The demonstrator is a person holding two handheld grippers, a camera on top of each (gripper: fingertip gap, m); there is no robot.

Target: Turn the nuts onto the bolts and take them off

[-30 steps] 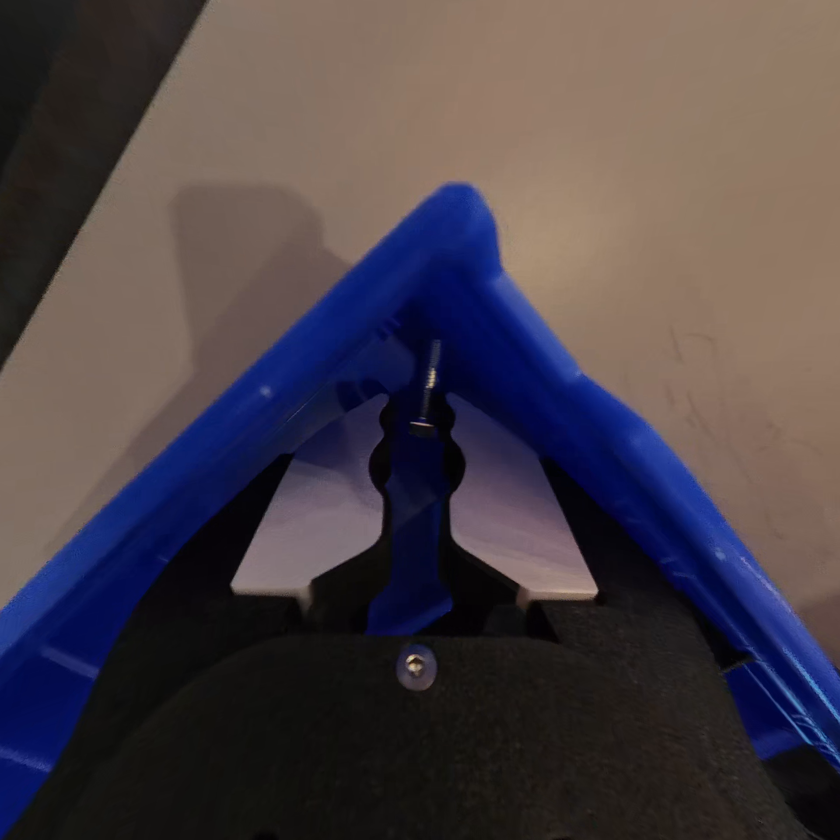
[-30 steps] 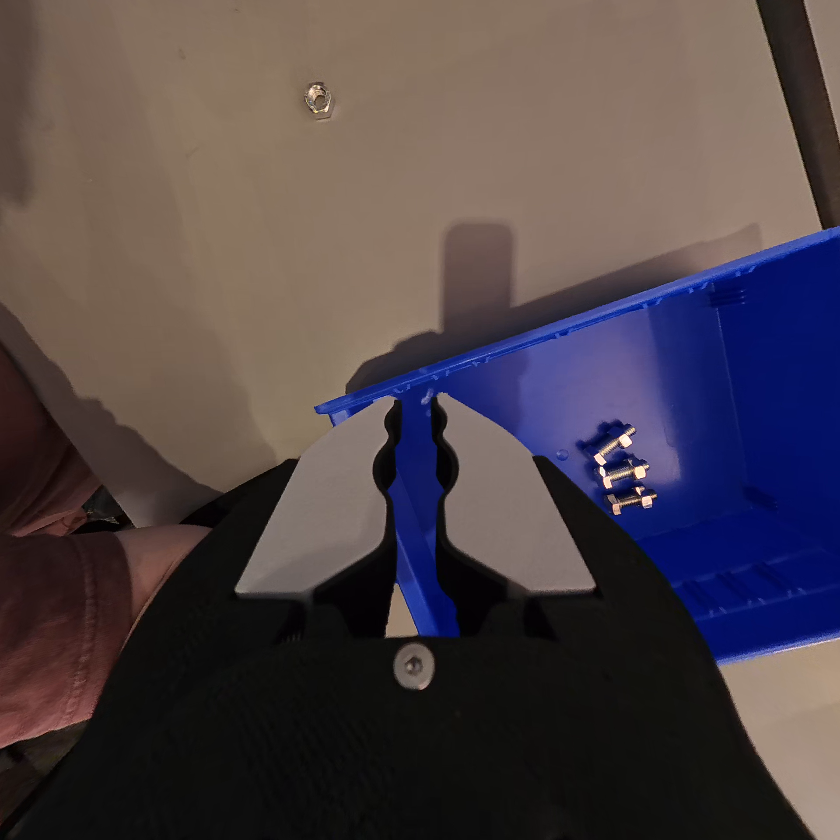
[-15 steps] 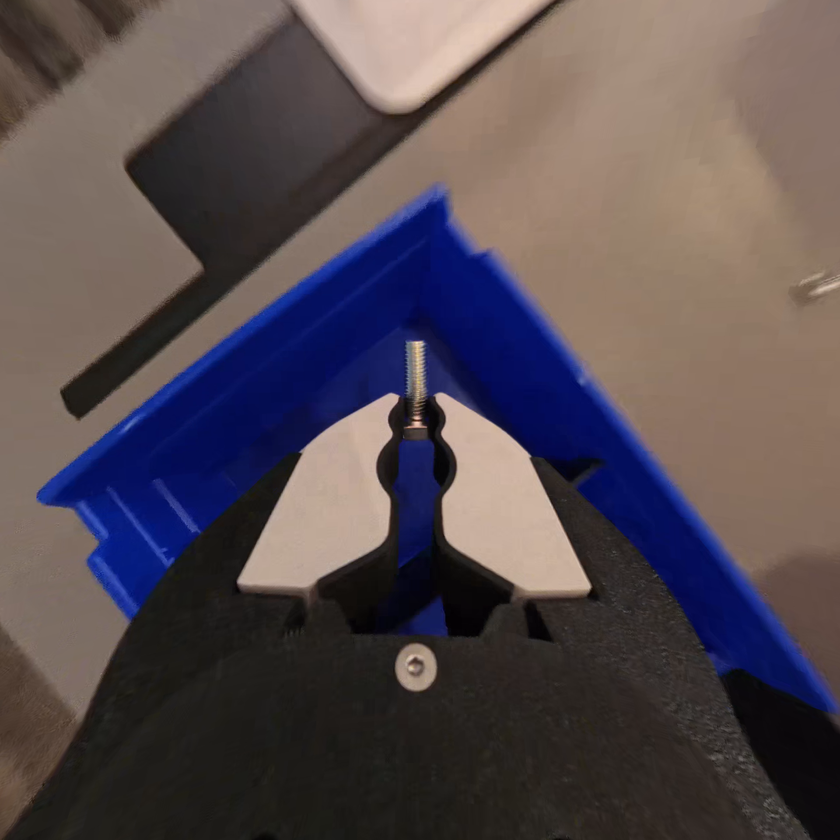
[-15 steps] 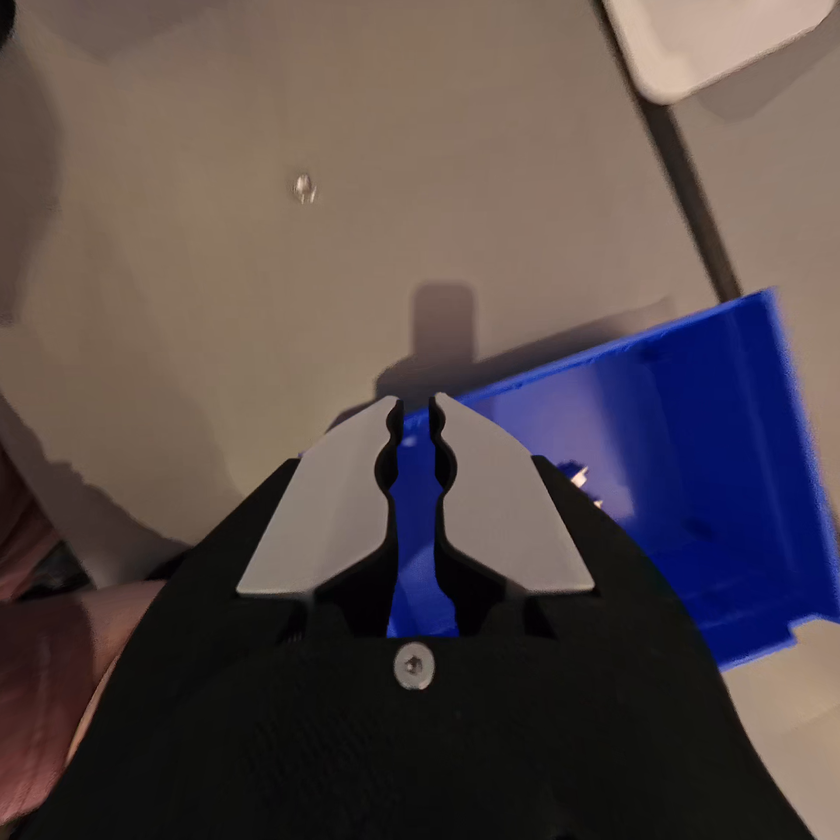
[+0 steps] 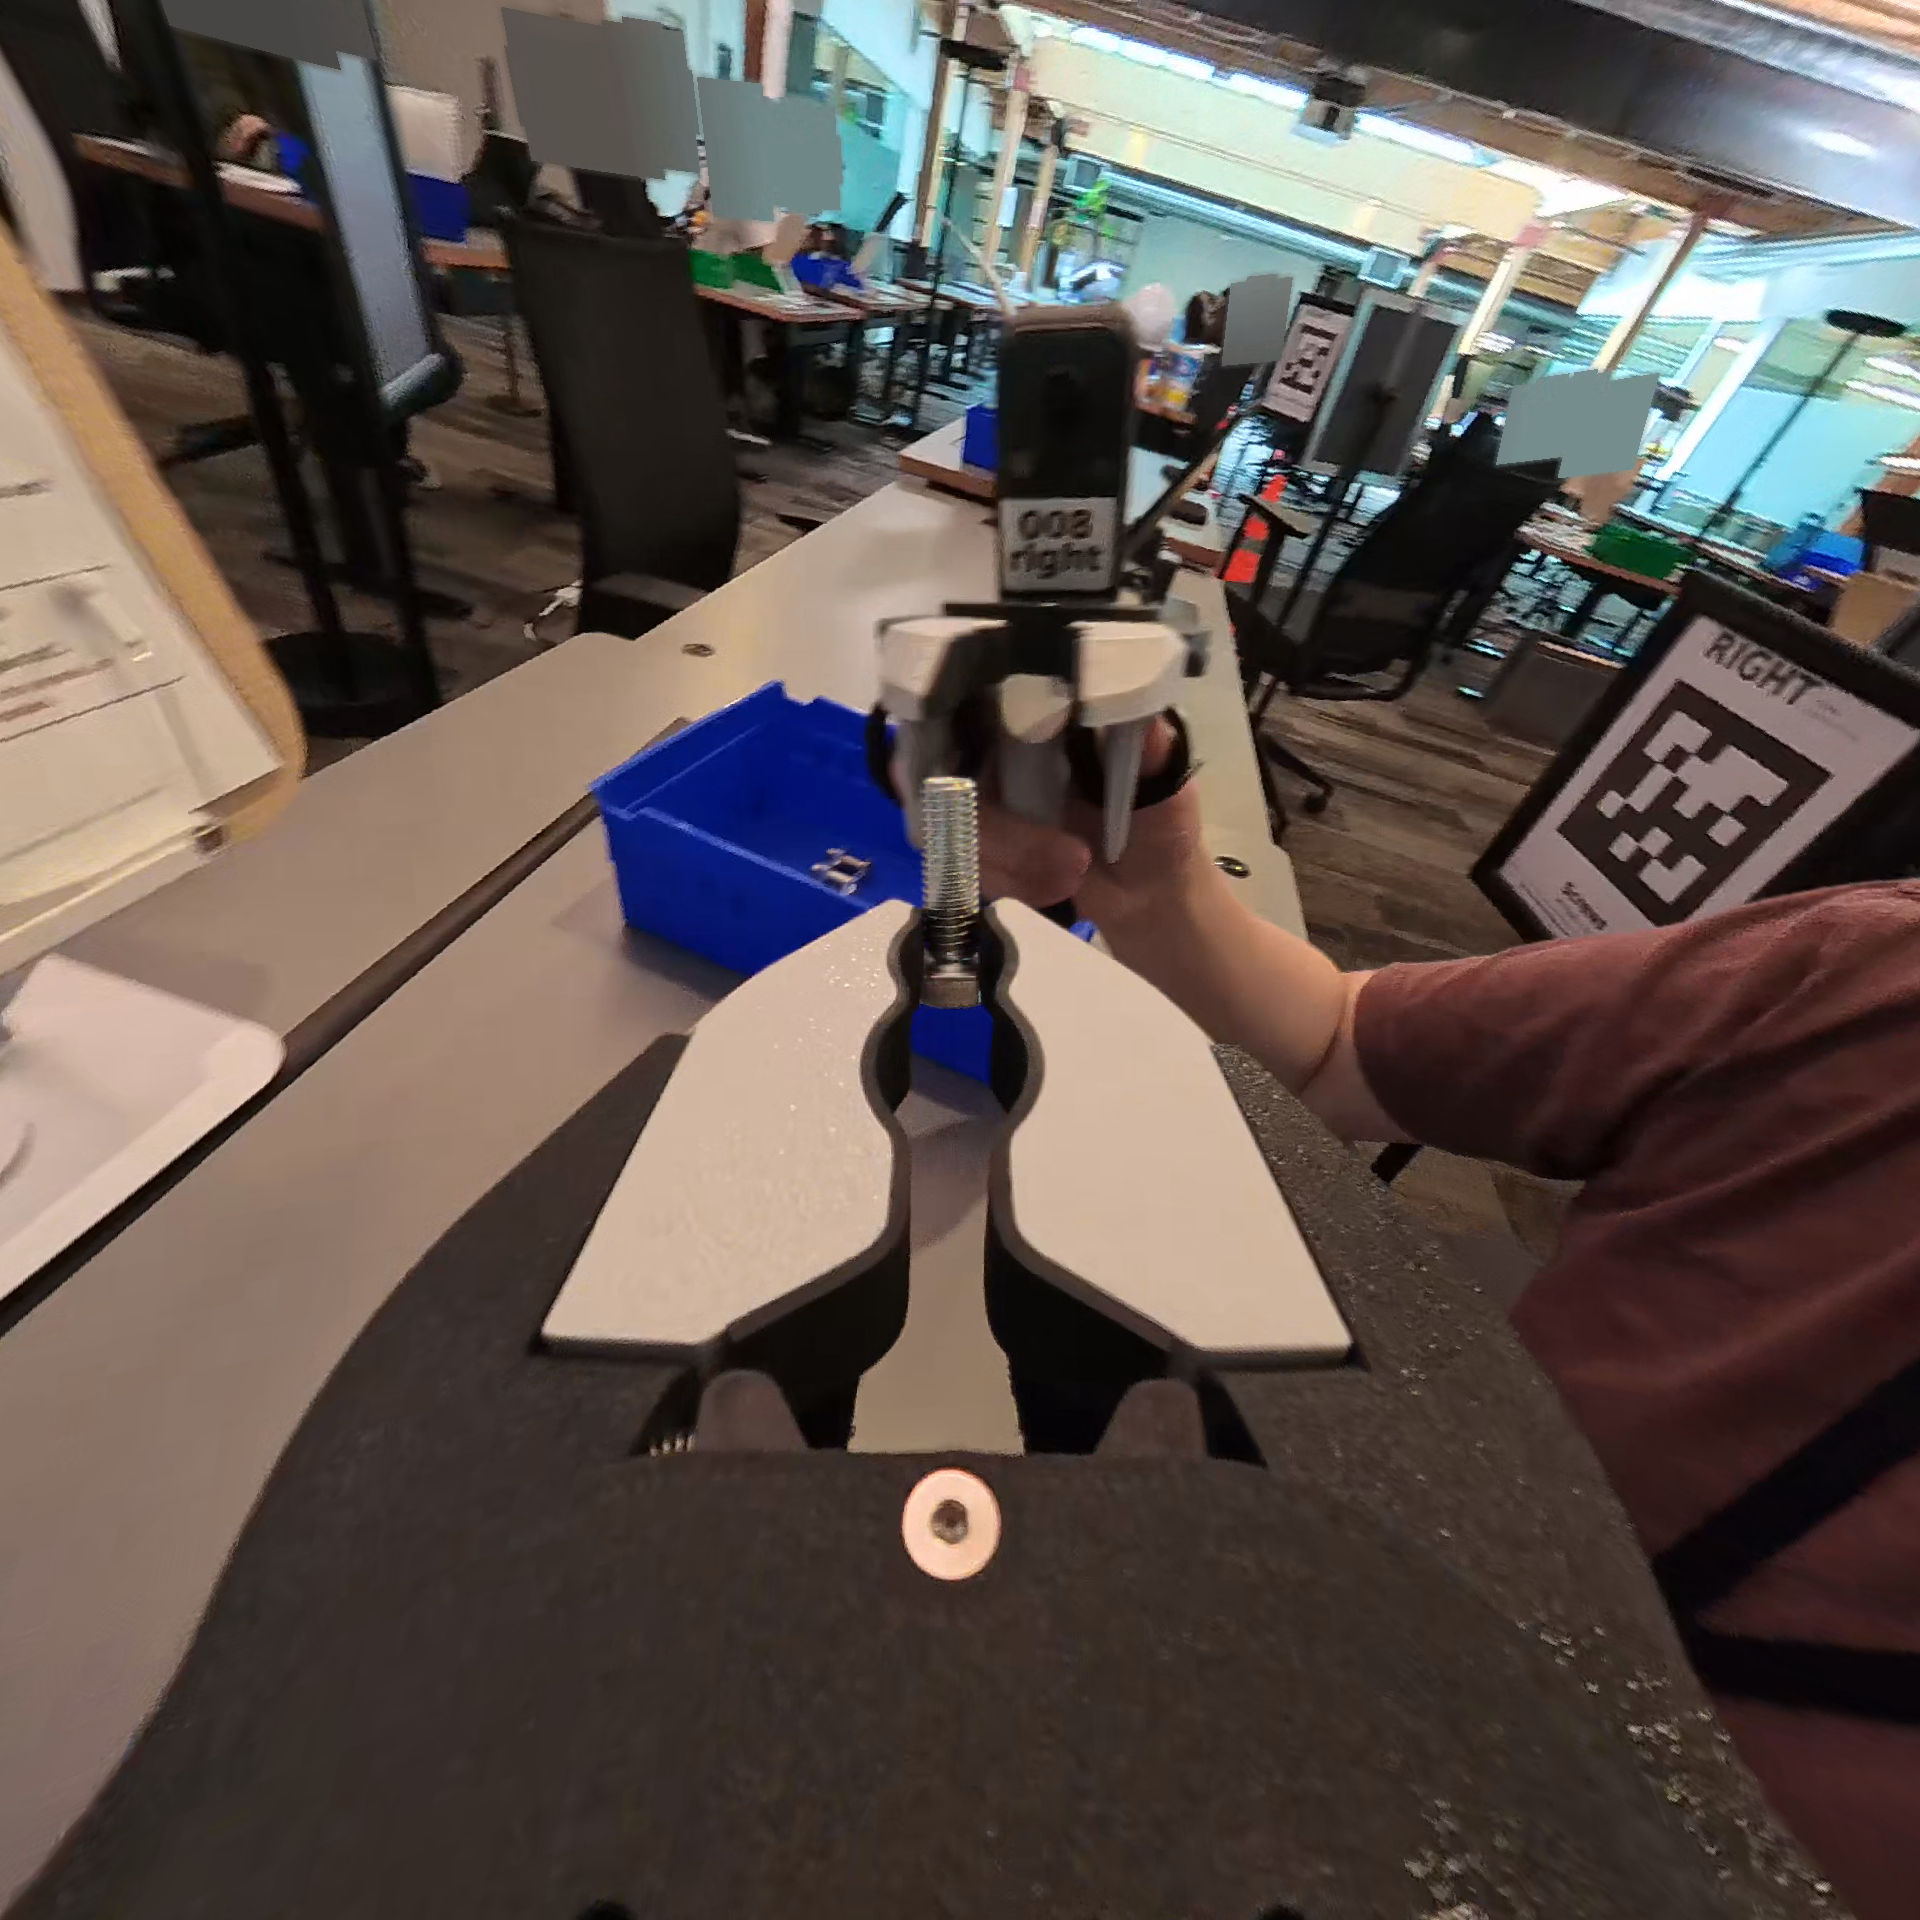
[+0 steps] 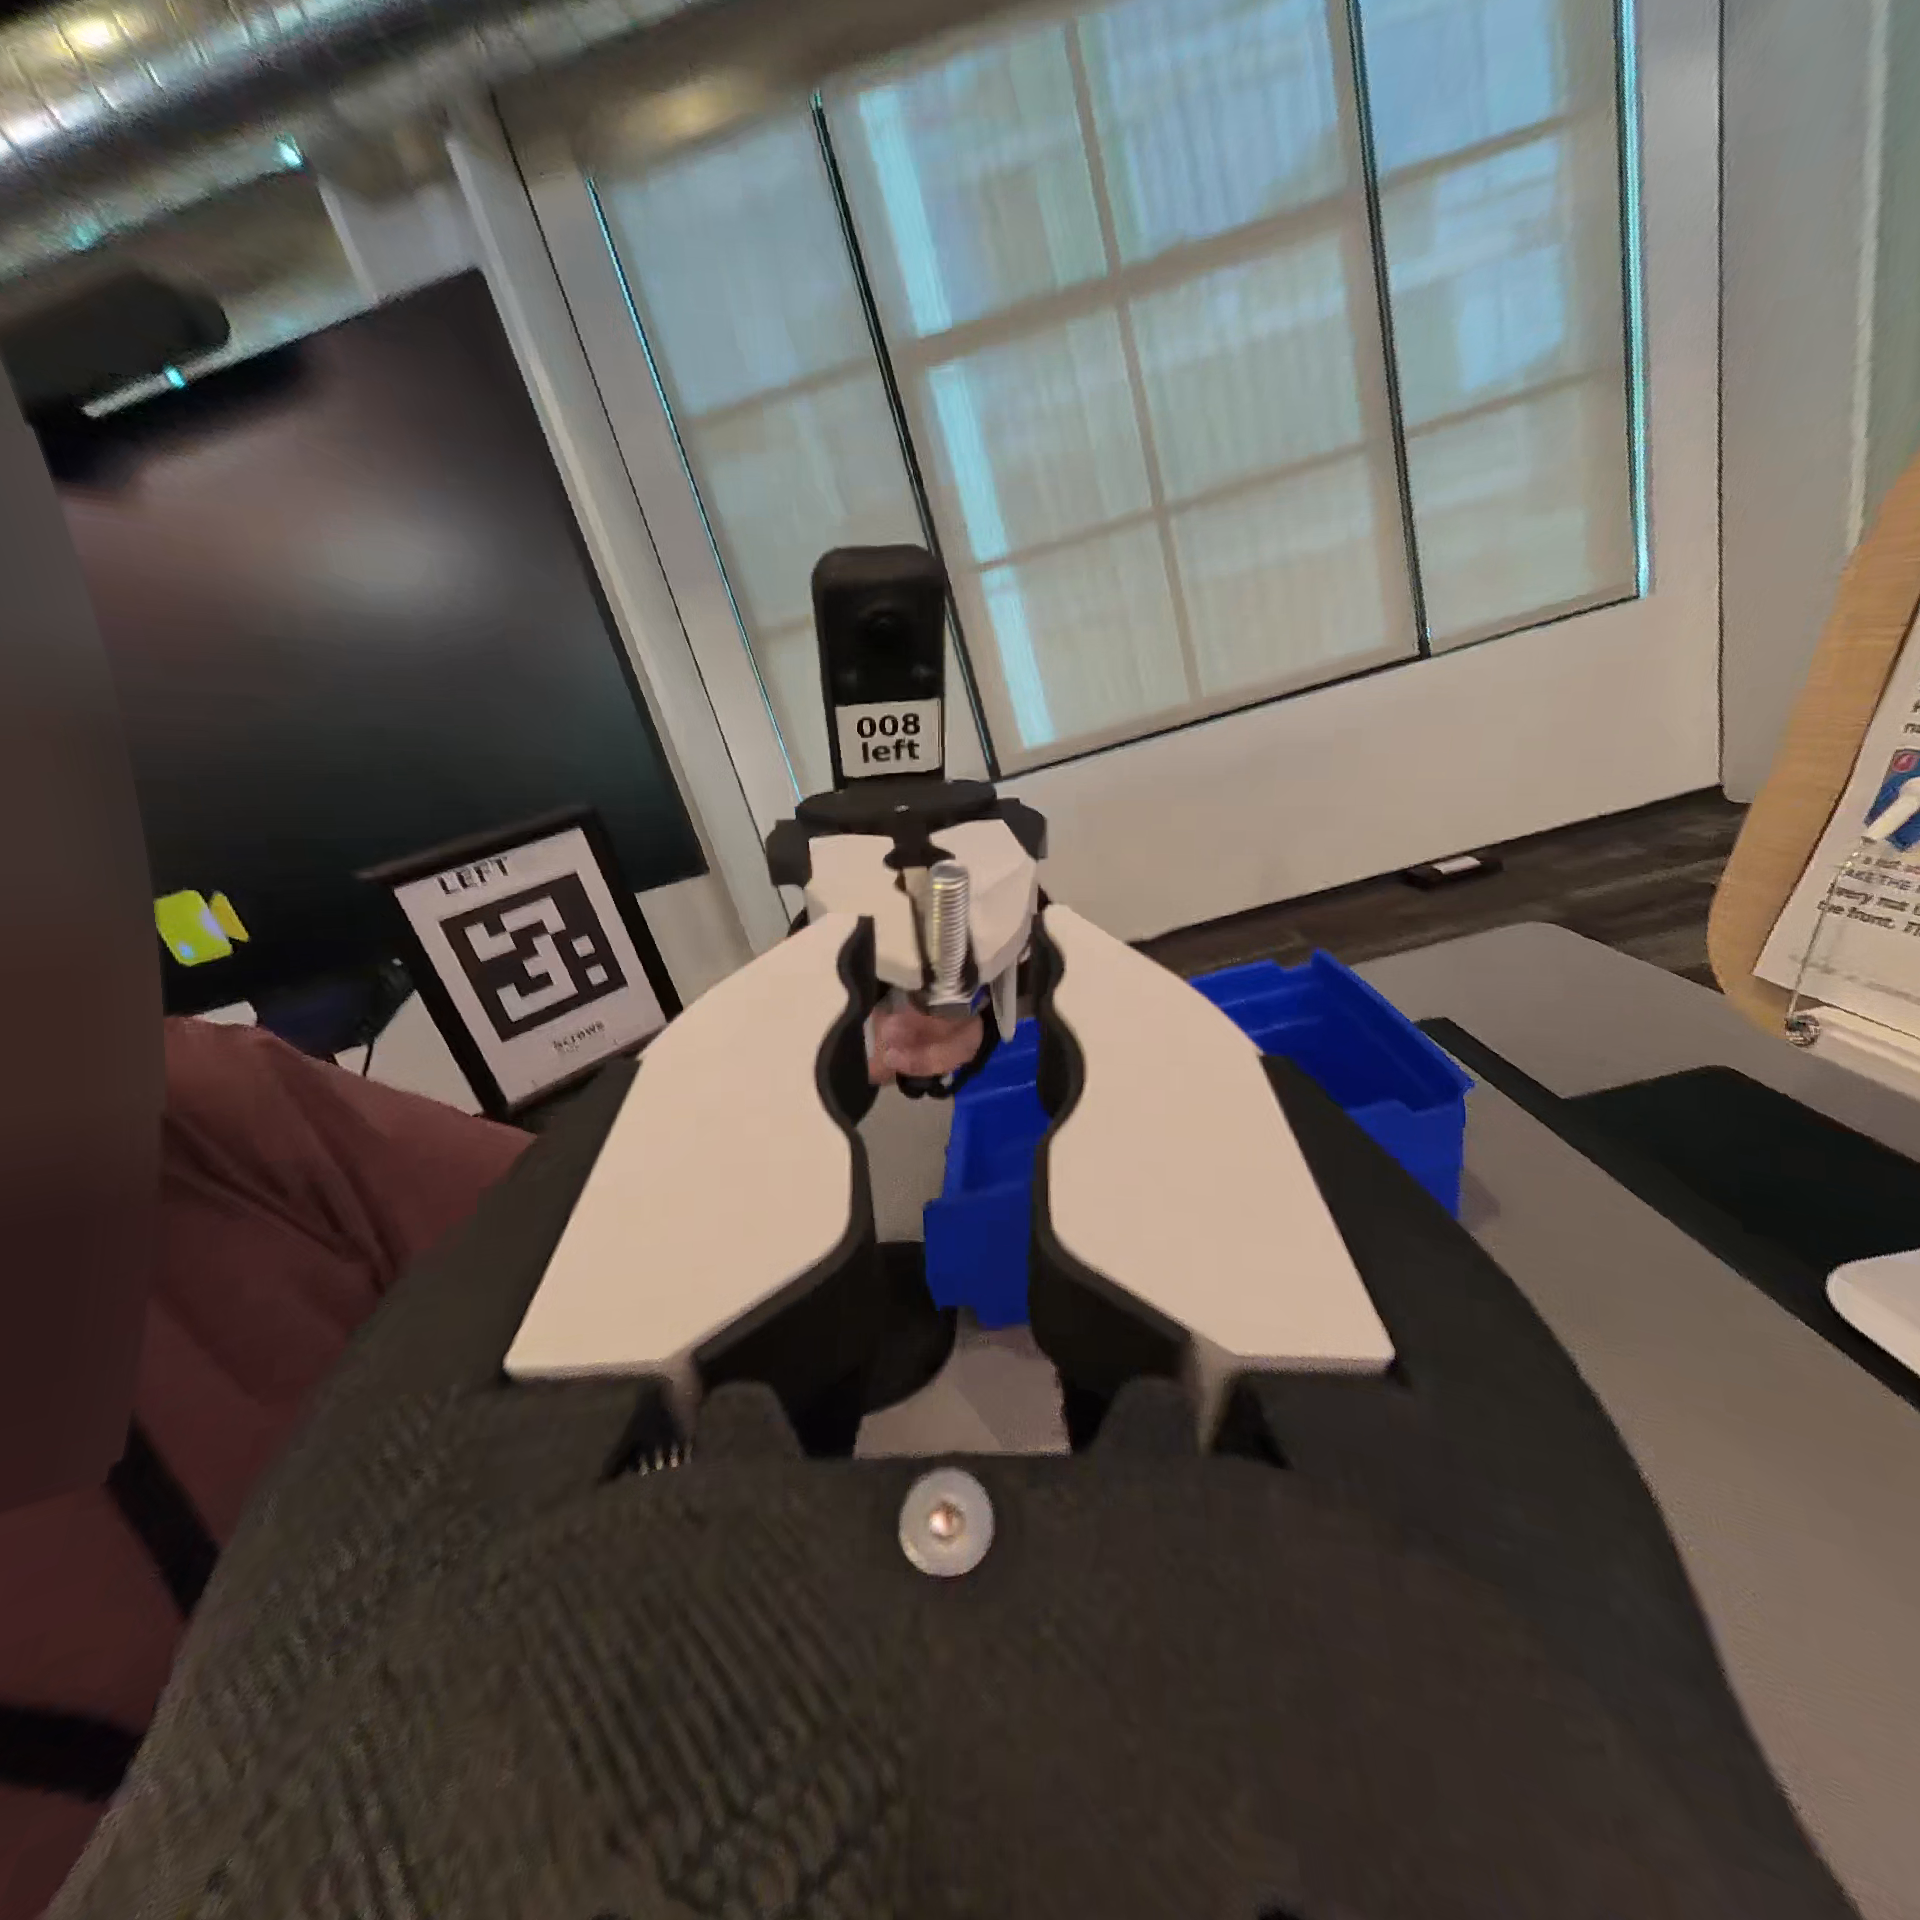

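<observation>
The left claw (image 5: 948,940) grips the bolt (image 5: 948,878) by its head, thread upright above the blue bin (image 5: 727,821), while the right claw (image 6: 951,951) stands open and empty; the small, rigid, slippery steel is best held at the head.

surface: grey table (image 5: 416,831) | on it: blue bin (image 5: 748,821), white tray (image 5: 114,1081)

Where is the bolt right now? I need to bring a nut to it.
The bolt is clamped by its head at the tip of the left hand-held gripper, threads pointing up, raised above the blue bin, facing the right hand-held gripper.
</observation>
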